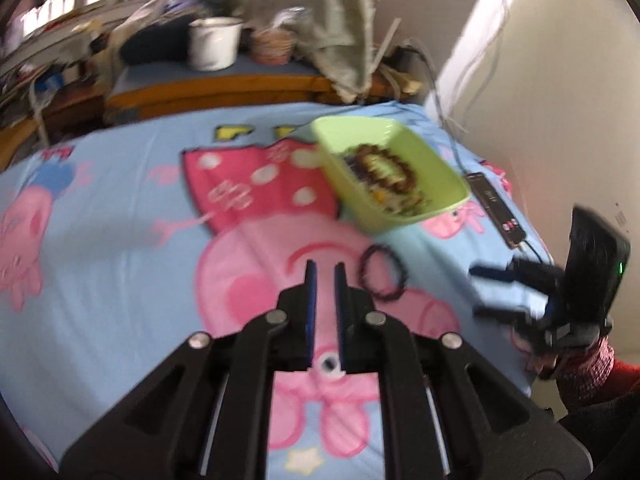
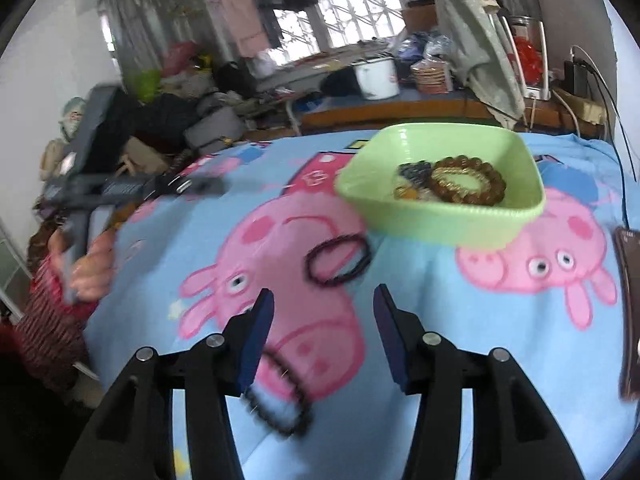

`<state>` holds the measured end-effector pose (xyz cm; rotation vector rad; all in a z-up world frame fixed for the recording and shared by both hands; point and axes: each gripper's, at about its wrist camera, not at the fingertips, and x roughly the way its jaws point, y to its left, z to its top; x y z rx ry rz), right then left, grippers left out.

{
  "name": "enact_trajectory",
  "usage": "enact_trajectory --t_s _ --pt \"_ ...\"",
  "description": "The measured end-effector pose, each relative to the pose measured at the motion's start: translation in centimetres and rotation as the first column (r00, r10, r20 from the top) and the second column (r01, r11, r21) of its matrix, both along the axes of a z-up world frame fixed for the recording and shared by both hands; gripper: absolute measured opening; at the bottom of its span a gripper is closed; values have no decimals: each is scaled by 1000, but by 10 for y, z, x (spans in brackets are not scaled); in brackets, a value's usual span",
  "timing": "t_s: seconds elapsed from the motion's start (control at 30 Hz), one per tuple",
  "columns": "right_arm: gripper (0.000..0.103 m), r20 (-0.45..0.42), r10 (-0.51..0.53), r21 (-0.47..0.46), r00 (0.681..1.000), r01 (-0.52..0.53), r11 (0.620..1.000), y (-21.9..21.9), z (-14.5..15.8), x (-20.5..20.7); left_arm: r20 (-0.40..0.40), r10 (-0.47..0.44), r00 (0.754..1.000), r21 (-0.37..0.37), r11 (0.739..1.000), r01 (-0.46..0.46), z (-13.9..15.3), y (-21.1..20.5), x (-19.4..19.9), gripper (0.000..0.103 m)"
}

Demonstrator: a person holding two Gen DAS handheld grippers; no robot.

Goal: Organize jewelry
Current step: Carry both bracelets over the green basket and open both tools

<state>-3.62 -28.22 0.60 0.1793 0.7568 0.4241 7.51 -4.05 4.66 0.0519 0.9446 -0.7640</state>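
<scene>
Dark bracelet (image 2: 277,407) under right tool (image 2: 324,306), green tray (image 2: 440,216) holding bracelets (image 2: 466,186)

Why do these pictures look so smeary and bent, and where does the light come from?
Left wrist view: motion blur smears the green bowl and the dark bead bracelet; the fisheye lens bows the bedsheet. Right wrist view: the left gripper is streaked with blur, as is a second dark bracelet; daylight glares through the window.
</scene>
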Motion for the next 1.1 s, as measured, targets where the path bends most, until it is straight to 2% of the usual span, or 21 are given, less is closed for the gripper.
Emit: enact_trajectory --t_s 0.13,0.23,0.27,0.3,0.37,0.47,0.53,0.57,0.6,0.67,0.7,0.87,1.03,1.1 --pt "2 -50 -21 -60 999 18 998 3 -12 33 -38 -9 999 10 1000 9 -17 -5 4 8" --pt "0 -81 -35 -83 996 28 996 4 -21 52 -63 -50 997 6 999 51 -26 -27 7 8" --pt "0 -86 -35 -92 996 27 995 5 -22 57 -61 -74 995 9 997 74 -28 -40 7 13" --pt "0 -89 -33 -93 995 24 995 6 -24 62 -55 -87 995 18 996 88 -30 -50 6 28" --pt "0 -90 -21 -103 996 12 995 9 -24 67 -27 -107 994 40 993 108 -31 -65 4 43" --pt "0 -98 -7 -119 995 -4 993 13 -28 71 24 -142 990 110 984 139 -38 -88 0 43" --pt "0 -116 -1 -141 993 -16 990 16 -34 75 50 -158 986 168 975 147 -45 -97 -3 43" --pt "0 -111 0 -156 994 -18 988 16 -37 76 46 -165 985 206 967 152 -53 -102 -4 39" --pt "0 -105 3 -165 994 -21 986 16 -37 76 43 -166 985 247 957 151 -61 -105 -4 27" --pt "0 -106 5 -156 994 -22 988 13 -36 71 84 -172 982 252 957 146 -63 -104 -10 15" --pt "0 -104 5 -150 995 -21 988 11 -36 69 66 -174 983 237 959 153 -63 -102 -10 7" --pt "0 -84 13 -63 996 -18 998 2 -22 45 27 -173 985 179 970 166 -53 -96 -12 7" --pt "0 24 -2 -5 1000 2 1000 -12 25 31 79 -182 980 80 981 175 -5 -100 -11 7" --pt "0 62 -27 15 998 26 1000 -22 42 37 116 -171 979 72 984 163 12 -107 -3 7"
